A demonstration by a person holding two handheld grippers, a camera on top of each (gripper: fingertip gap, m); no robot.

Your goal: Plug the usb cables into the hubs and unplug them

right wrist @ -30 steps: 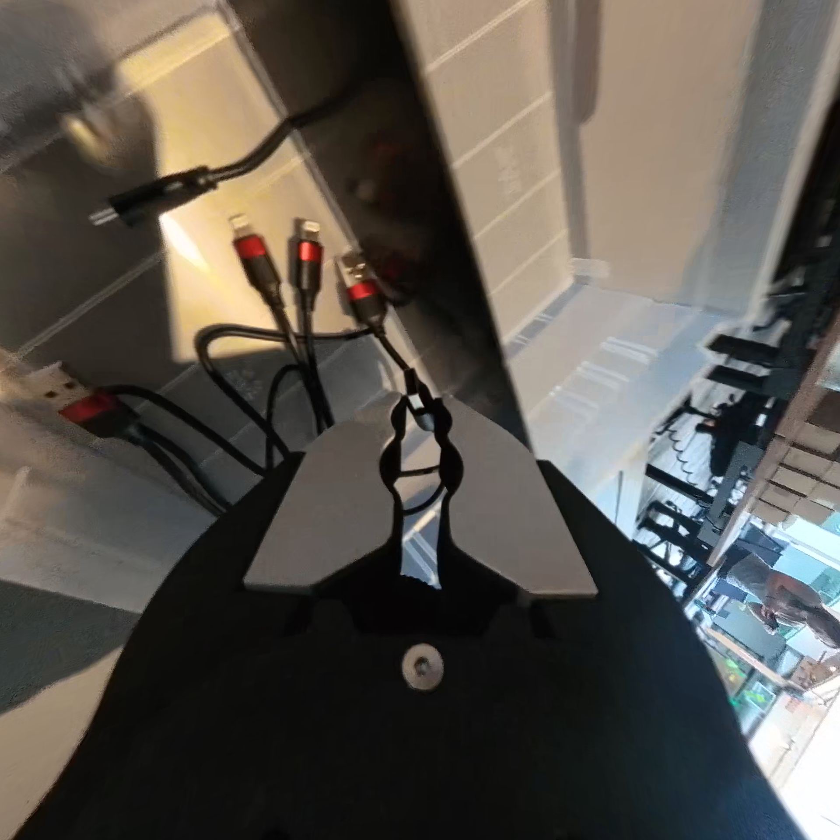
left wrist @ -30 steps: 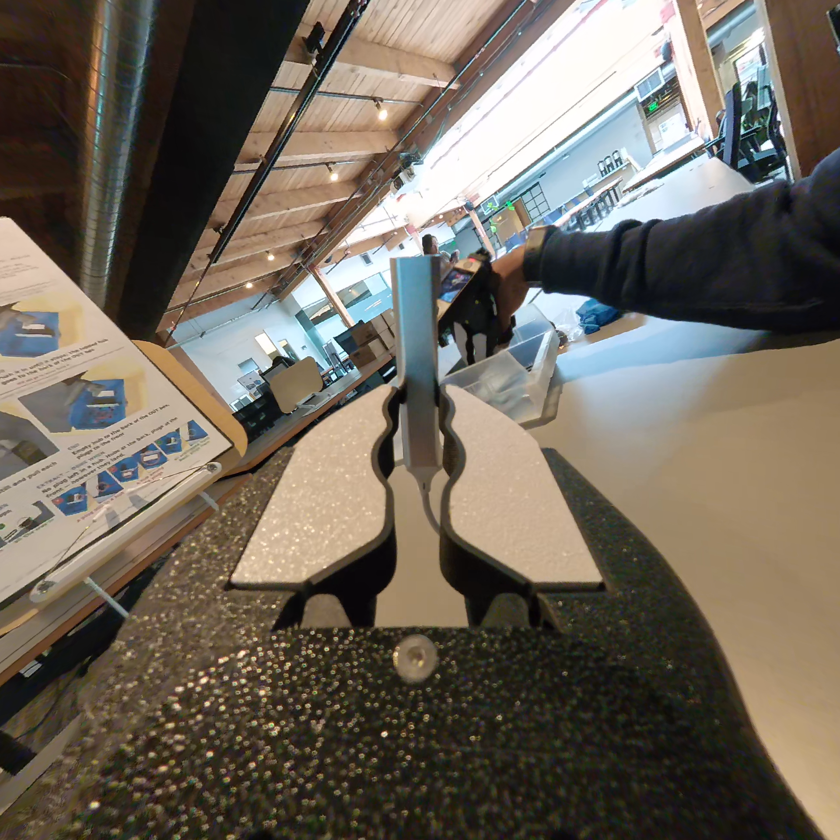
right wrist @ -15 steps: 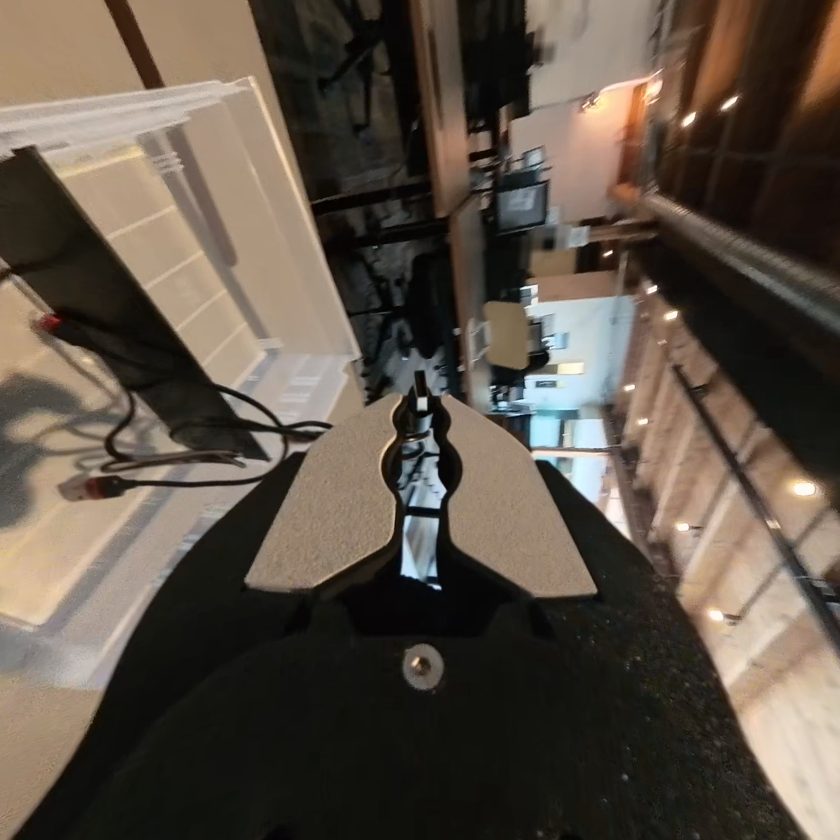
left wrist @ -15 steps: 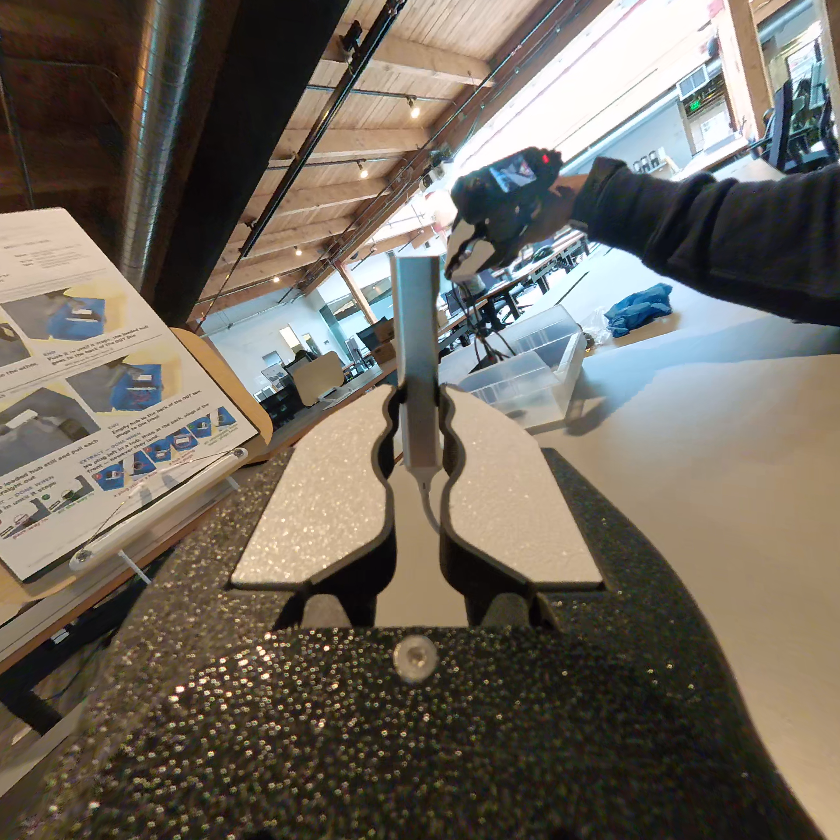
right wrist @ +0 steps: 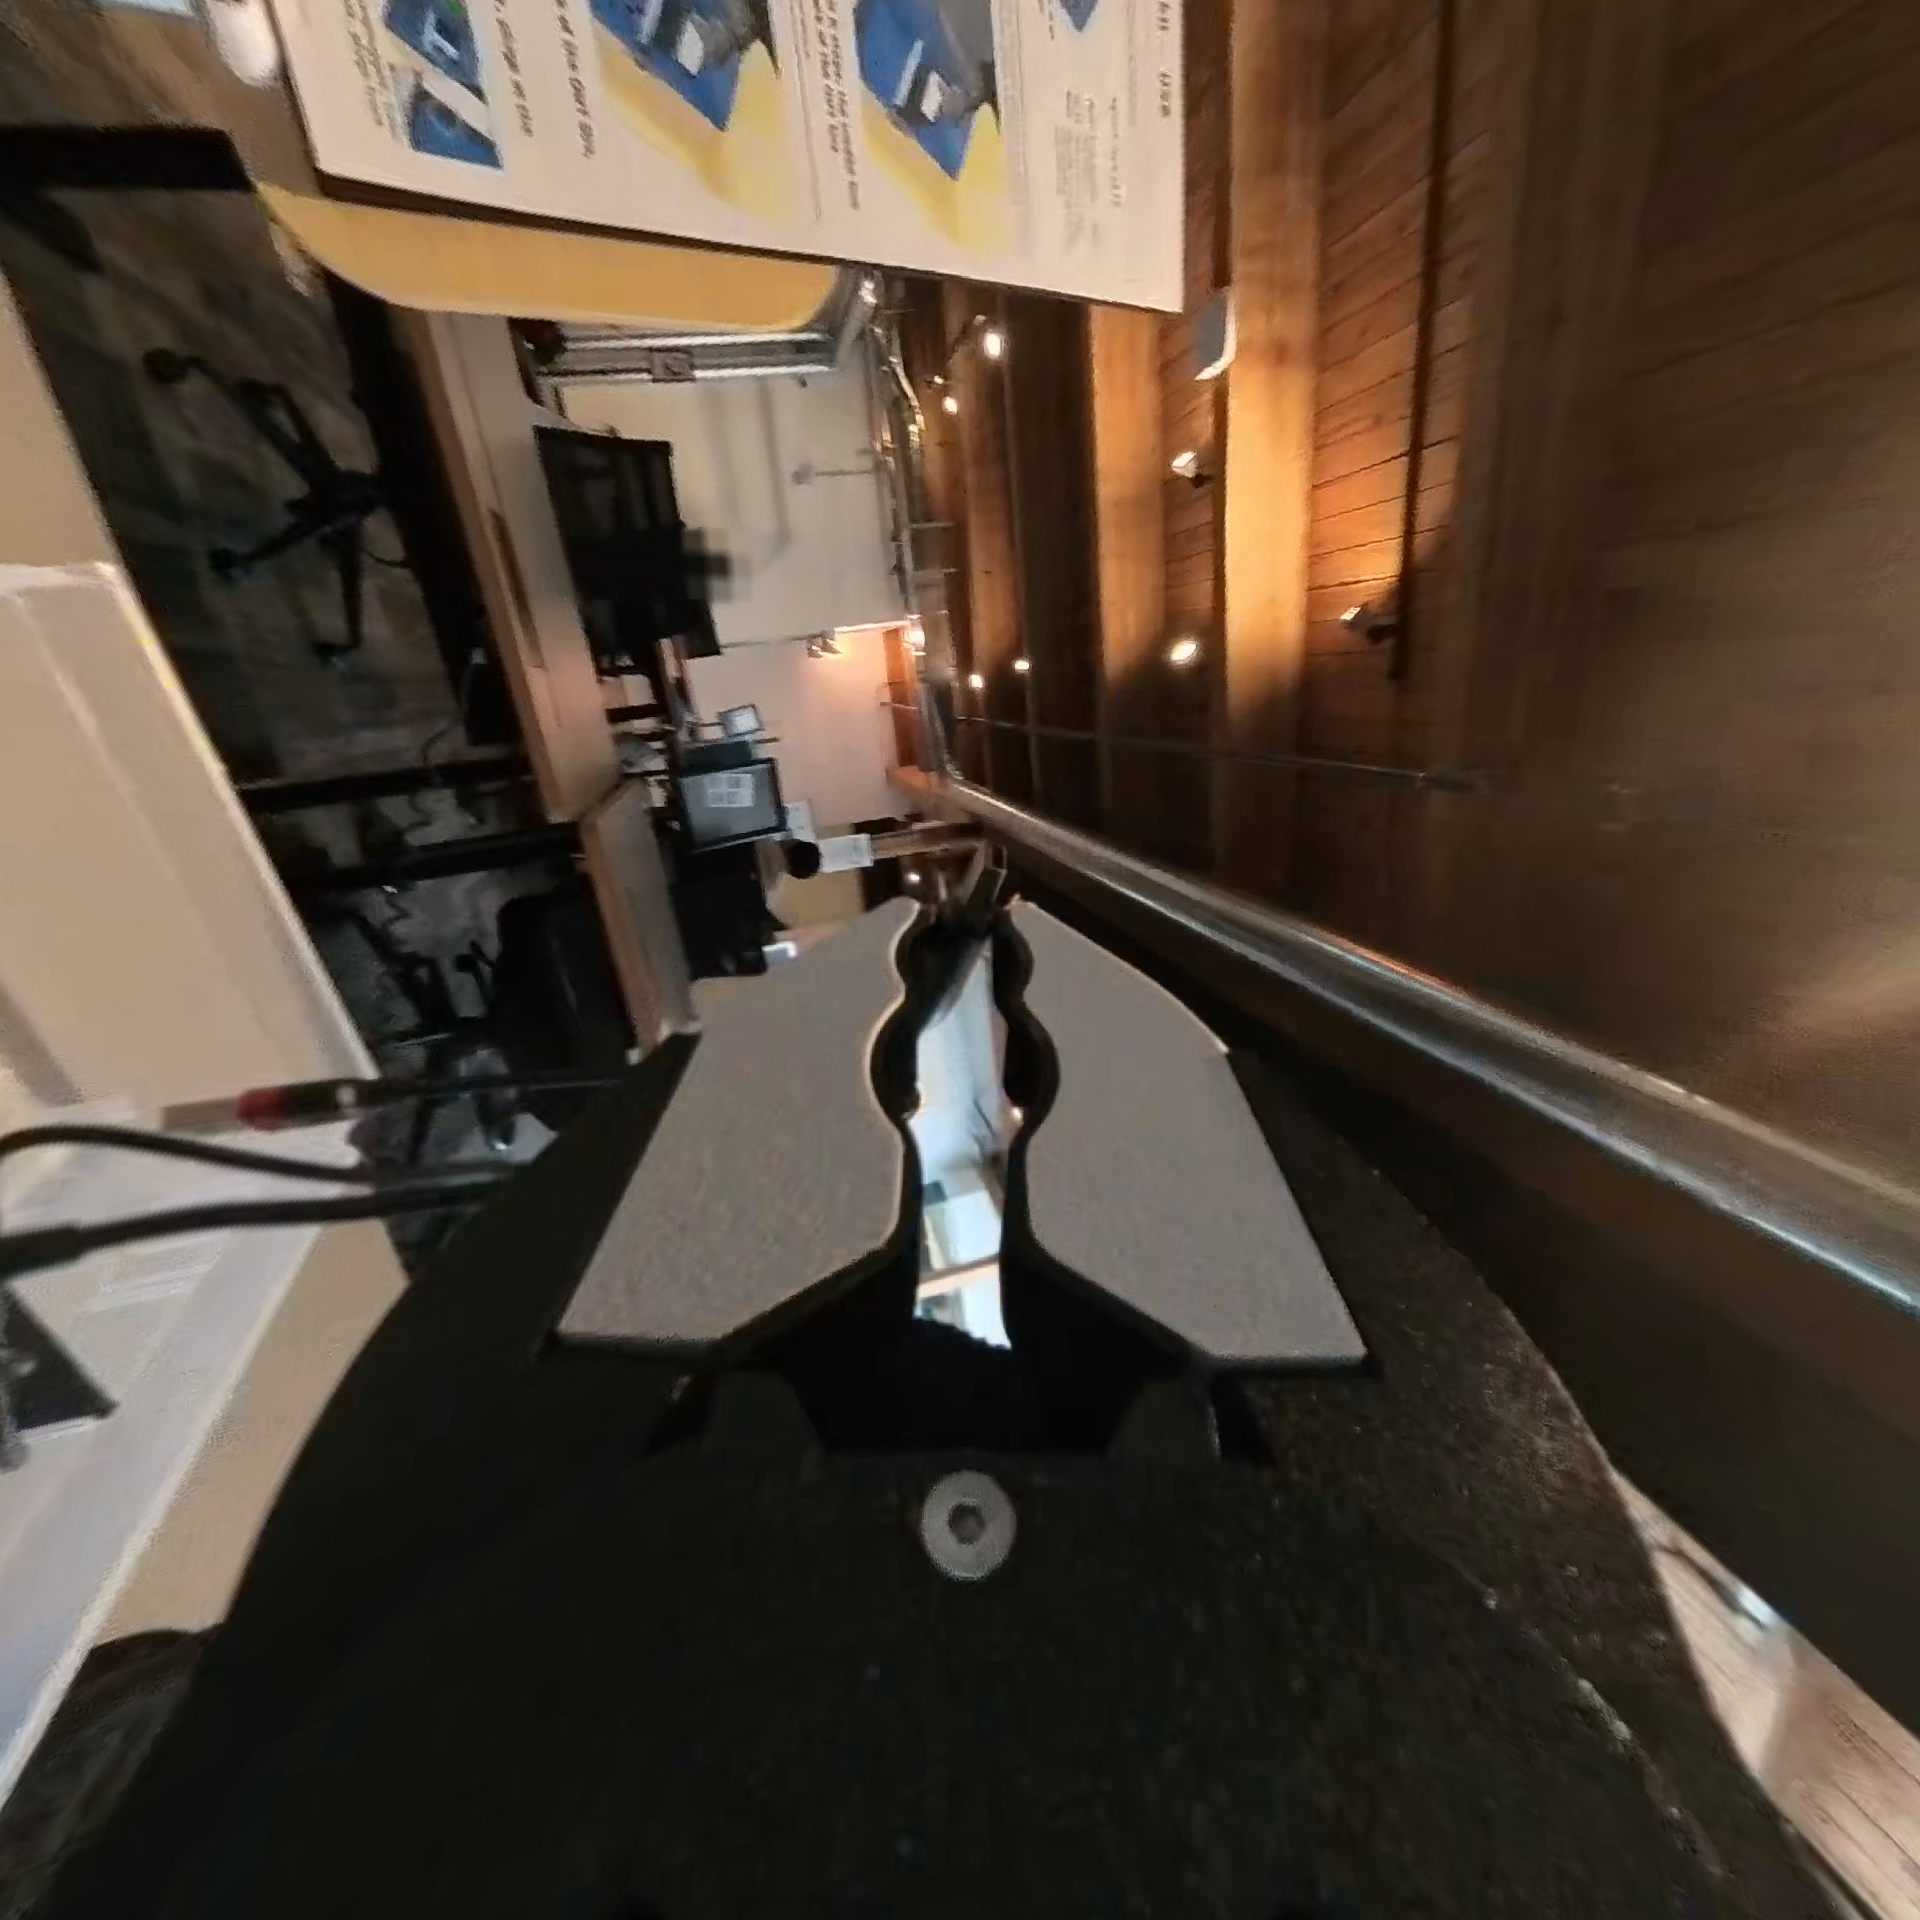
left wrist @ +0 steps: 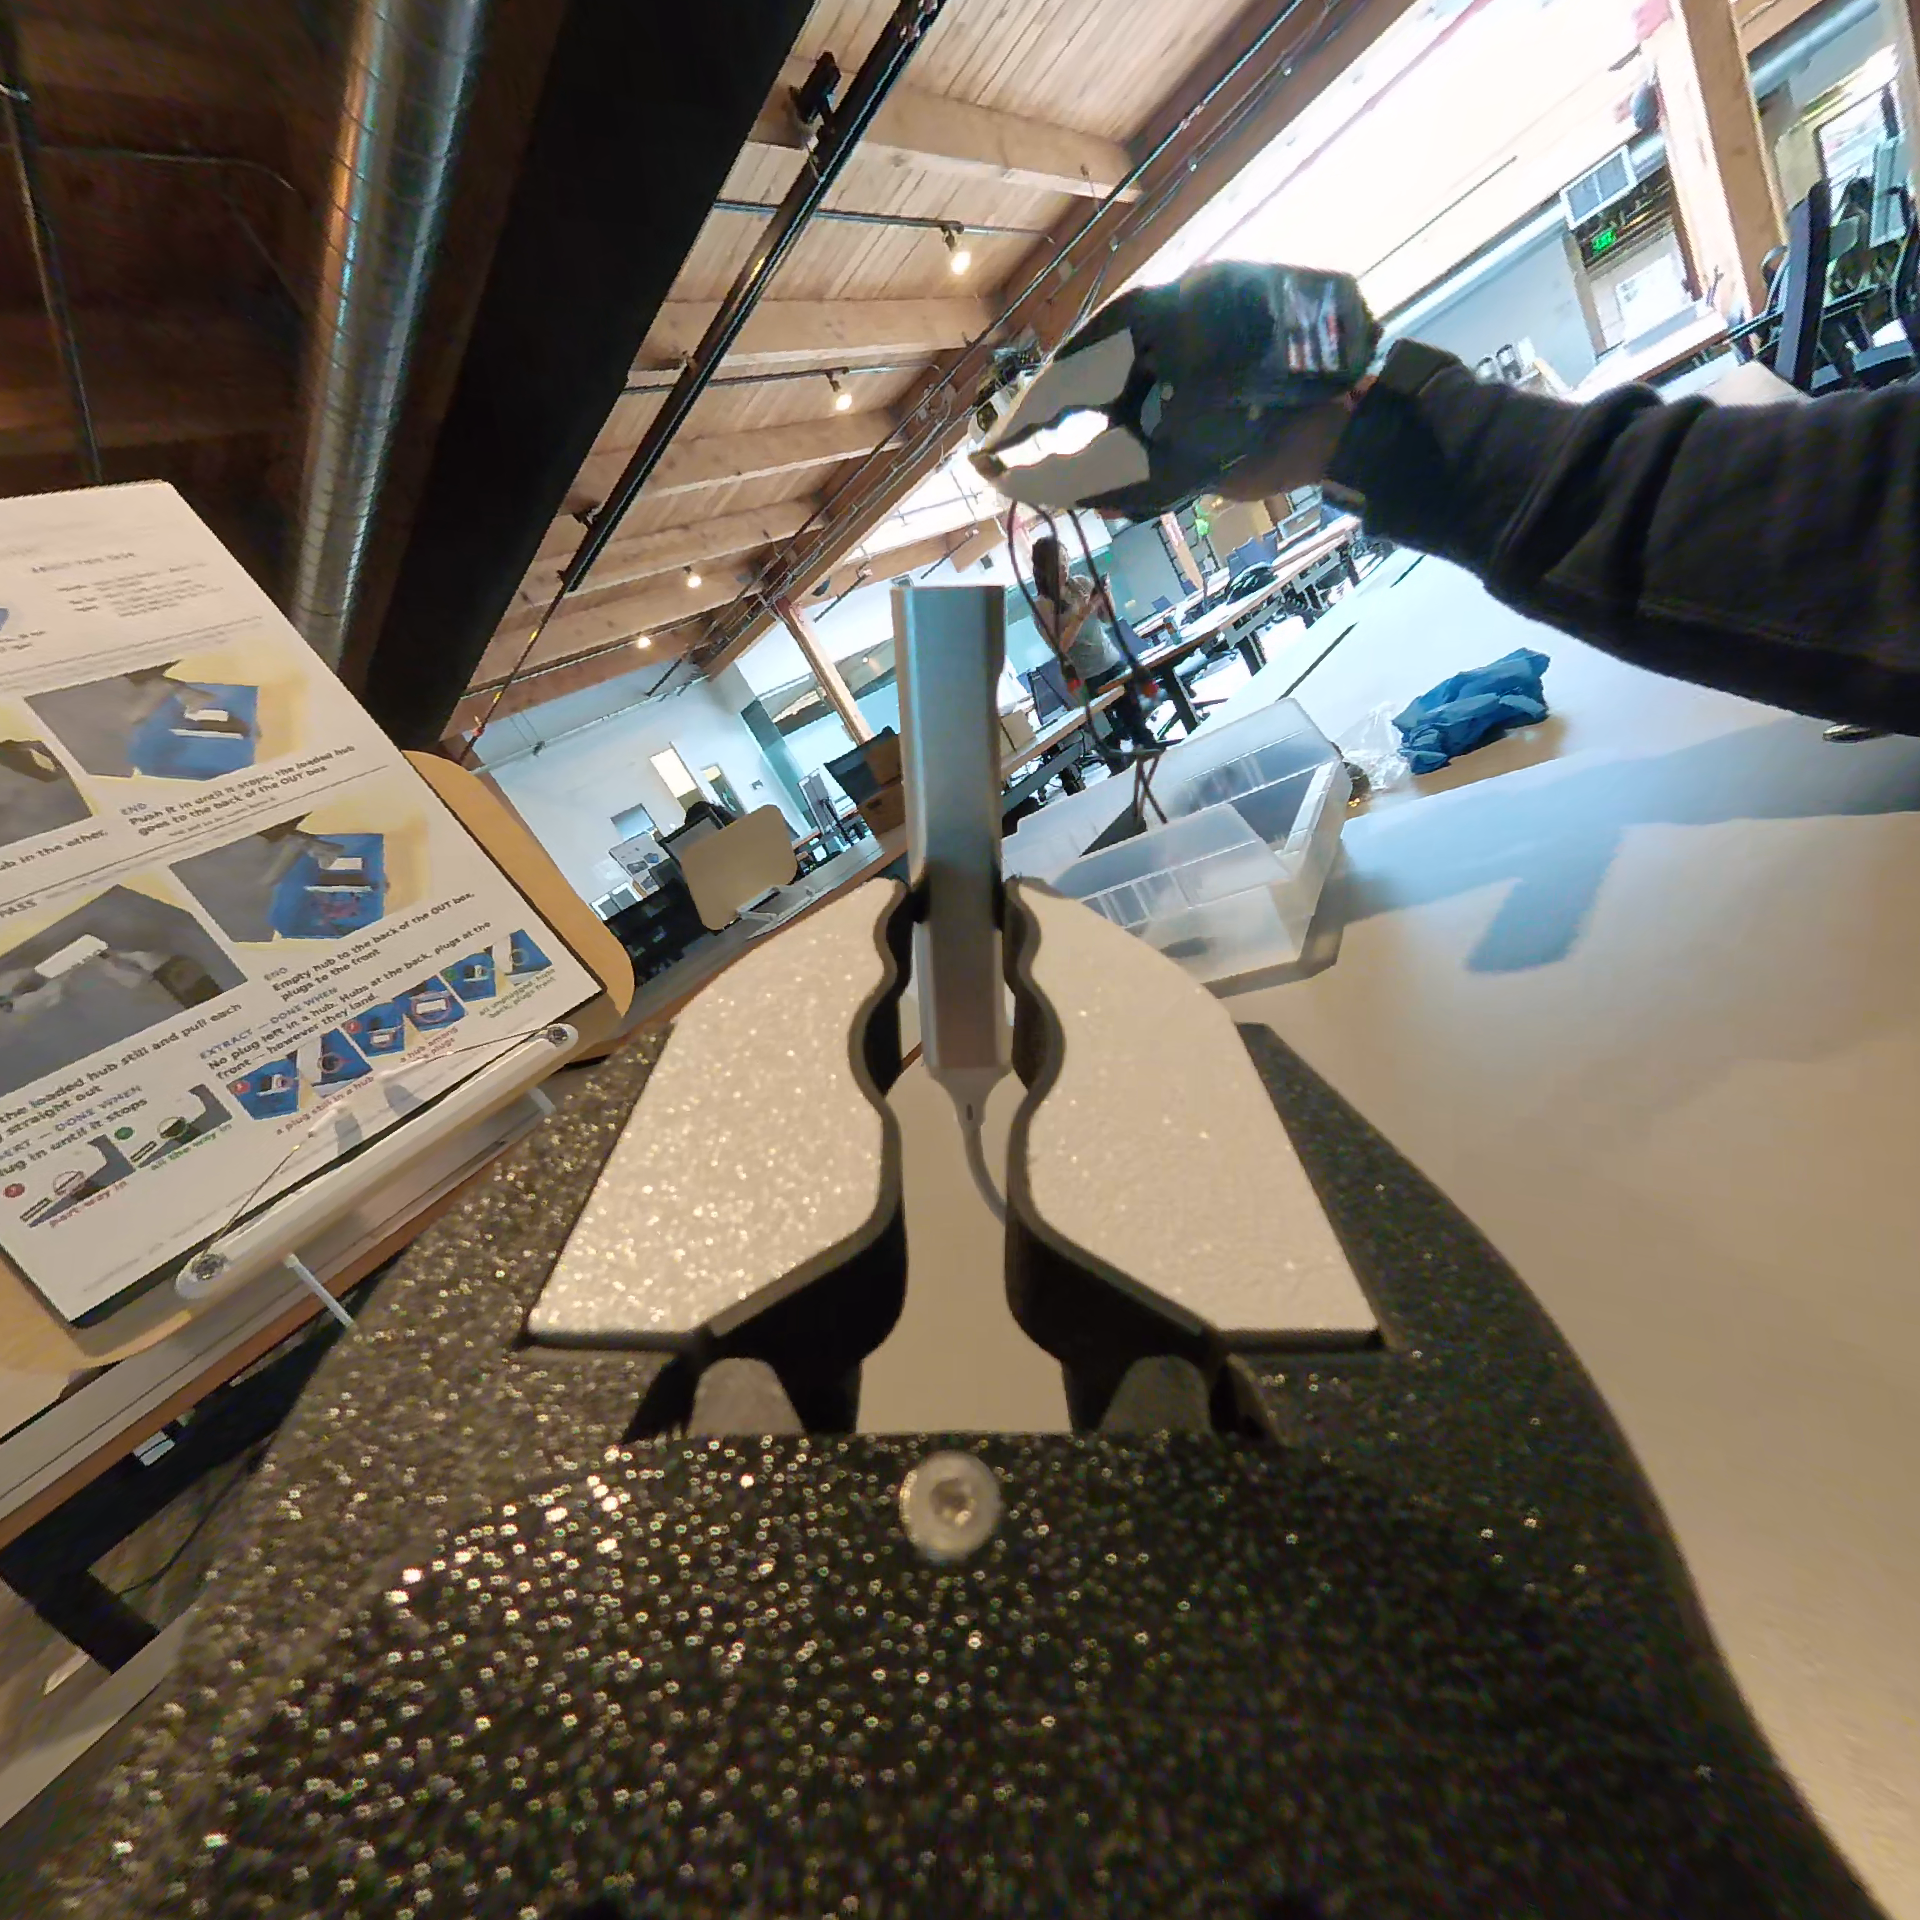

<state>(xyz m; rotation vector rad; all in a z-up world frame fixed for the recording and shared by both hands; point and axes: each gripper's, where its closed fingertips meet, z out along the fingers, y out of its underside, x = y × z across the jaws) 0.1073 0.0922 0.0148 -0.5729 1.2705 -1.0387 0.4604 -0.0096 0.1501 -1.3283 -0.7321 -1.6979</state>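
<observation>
Between left tool (left wrist: 958,914) fingers, upright silver hub (left wrist: 951,821)

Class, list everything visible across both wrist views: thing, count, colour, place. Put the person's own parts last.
USB hub: one, silver, upright in left gripper.
Black cables: a bundle, hanging from right gripper over the bin.
Clear bin: one, on table.
Instruction sheet: one, white, propped at left.
Blue cloth: one, far table.
Table: one, grey.
Left gripper: shut on hub.
Right gripper: raised, shut on cable.
Sleeve: one, dark.
</observation>
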